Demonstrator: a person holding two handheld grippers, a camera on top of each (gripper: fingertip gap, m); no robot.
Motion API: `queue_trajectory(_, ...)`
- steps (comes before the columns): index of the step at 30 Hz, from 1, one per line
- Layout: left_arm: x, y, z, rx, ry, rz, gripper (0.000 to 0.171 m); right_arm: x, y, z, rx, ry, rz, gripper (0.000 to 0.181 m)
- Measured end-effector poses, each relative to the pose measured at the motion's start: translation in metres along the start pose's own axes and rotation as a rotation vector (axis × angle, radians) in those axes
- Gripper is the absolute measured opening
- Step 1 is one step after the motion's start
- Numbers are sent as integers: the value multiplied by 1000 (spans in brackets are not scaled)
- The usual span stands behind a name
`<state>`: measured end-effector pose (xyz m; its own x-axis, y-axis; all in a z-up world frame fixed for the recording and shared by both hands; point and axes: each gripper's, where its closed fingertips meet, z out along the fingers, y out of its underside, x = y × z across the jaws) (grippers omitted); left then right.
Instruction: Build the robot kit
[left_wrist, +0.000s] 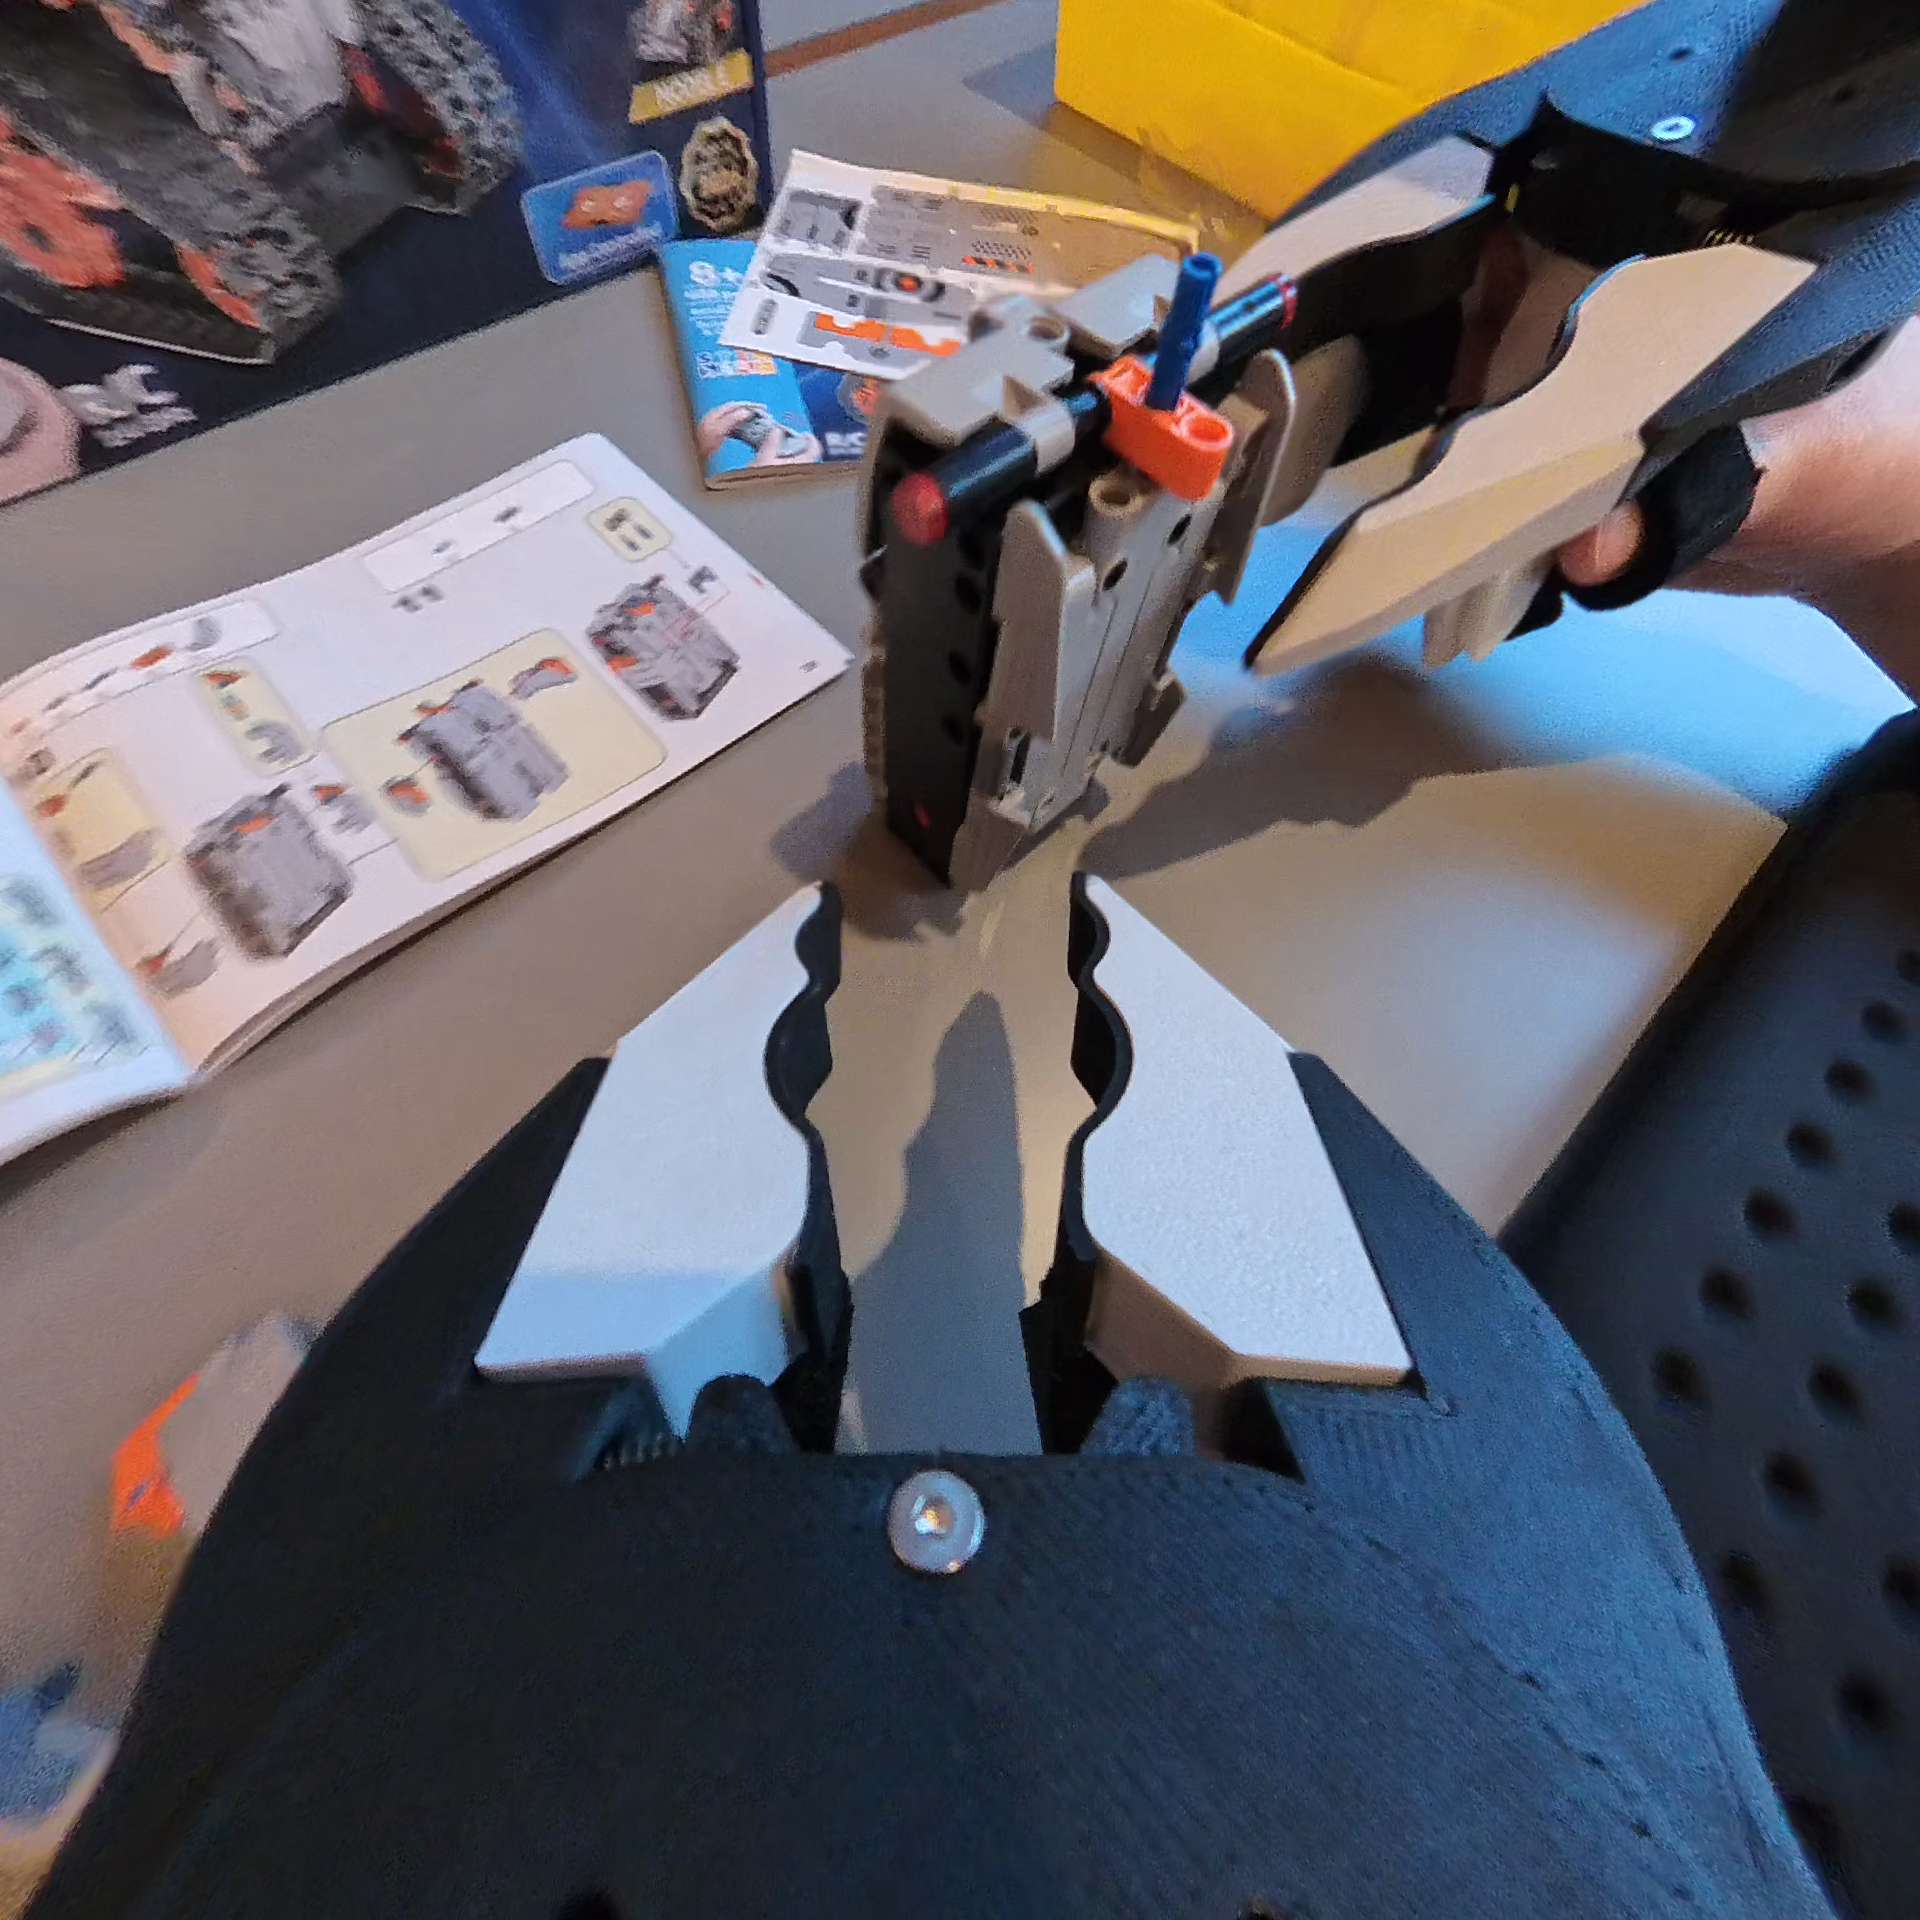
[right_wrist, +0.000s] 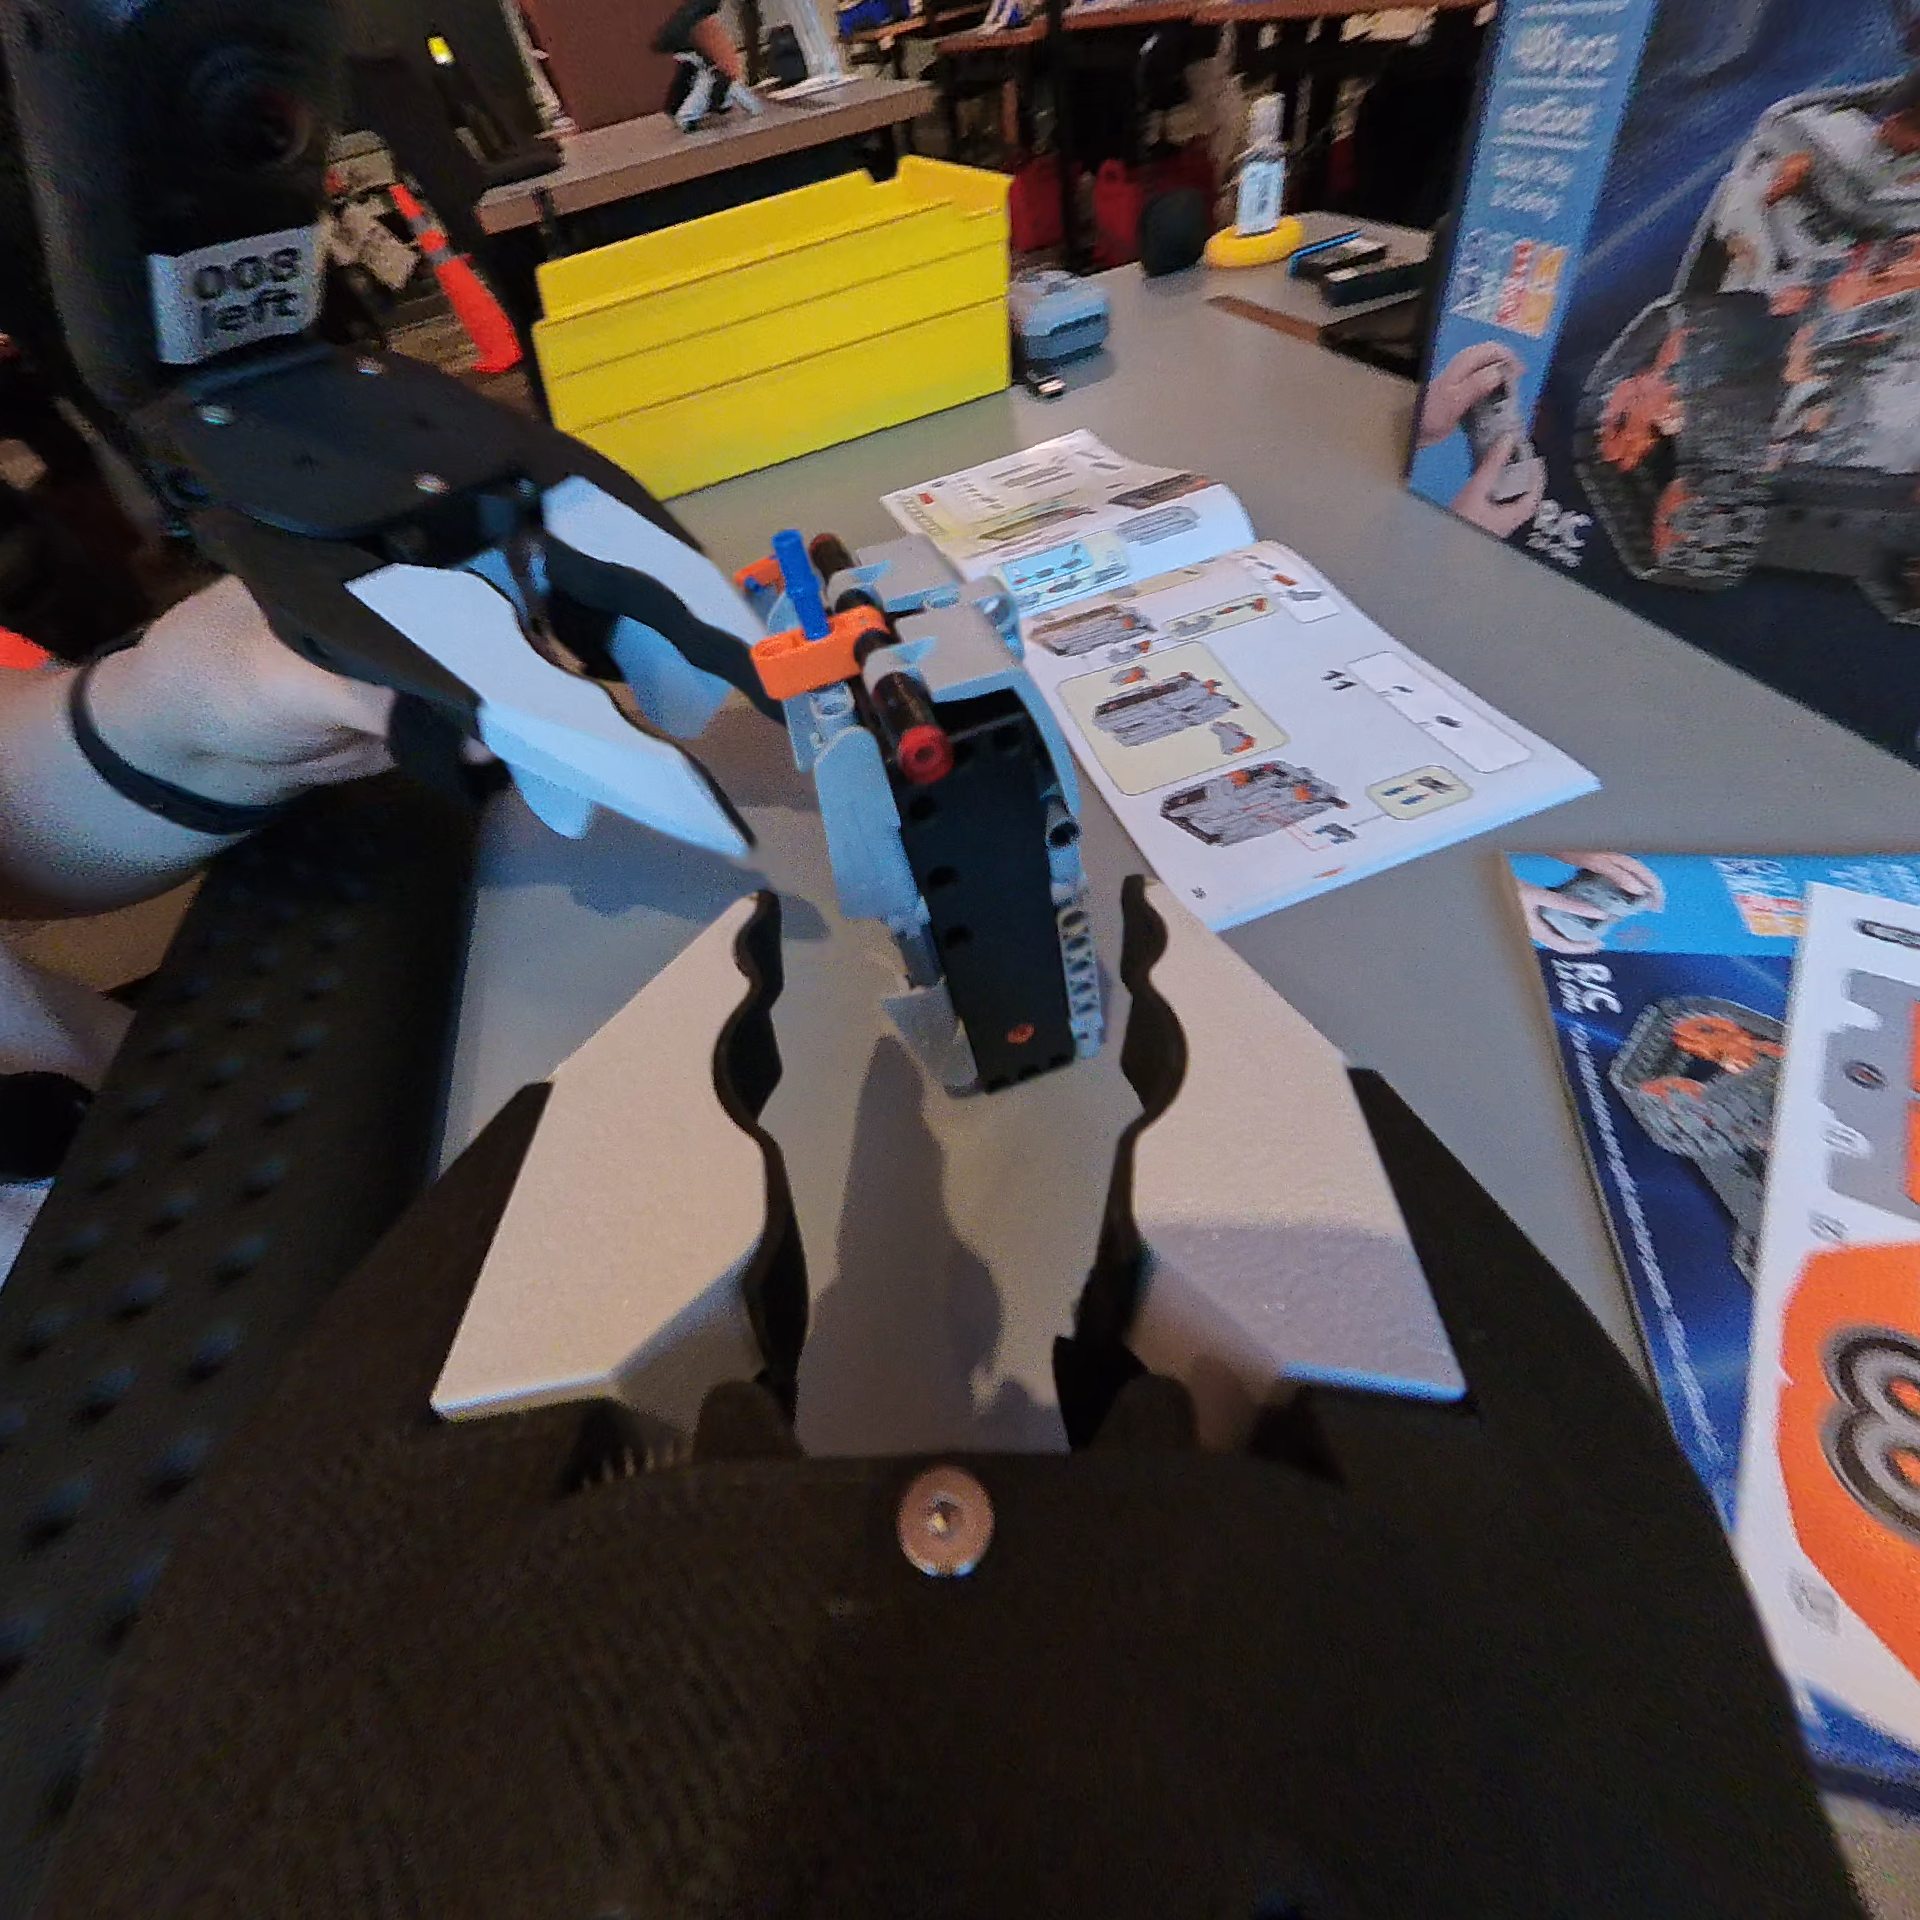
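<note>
A brick assembly (left_wrist: 1008, 623) of grey and black parts stands upright on the grey table (left_wrist: 1351, 935). An orange beam (left_wrist: 1164, 426), a blue pin and a black axle with a red end sit at its top. My left gripper (left_wrist: 956, 894) is open and empty, its tips just short of the assembly's base. My right gripper (right_wrist: 951, 894) is open and empty, its fingertips either side of the assembly's (right_wrist: 966, 831) lower part, apart from it. The right gripper (left_wrist: 1278, 540) shows beside the assembly's top; the left gripper (right_wrist: 753, 774) shows at its left.
An open instruction booklet (left_wrist: 416, 727) (right_wrist: 1278, 707) lies beside the assembly. A yellow bin (right_wrist: 779, 322) stands behind it. A product box (right_wrist: 1683, 312) stands at the far side, with a sticker sheet (left_wrist: 935, 260) and small booklet nearby. A black perforated surface (left_wrist: 1766, 1247) borders the table.
</note>
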<state>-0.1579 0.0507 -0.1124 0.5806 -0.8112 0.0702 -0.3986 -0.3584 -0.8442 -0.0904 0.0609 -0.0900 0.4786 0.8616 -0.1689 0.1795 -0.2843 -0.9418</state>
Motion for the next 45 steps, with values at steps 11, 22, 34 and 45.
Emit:
queue_trajectory(11, -128, 72, -114, -35, -180, 125, 79, 4, 1, -51, 130, 290, -116, 66)
queue_trajectory(22, -144, 87, -93, -93, 77, 255, 68, 8, 9, -45, 111, 290, -103, 66)
queue_trajectory(34, -139, 99, -84, -147, 123, 230, 43, 12, 8, -47, 133, 262, -39, 62)
queue_trajectory(45, -129, 55, -102, -32, 79, 147, 42, 13, 10, -46, 119, 273, -44, 61)
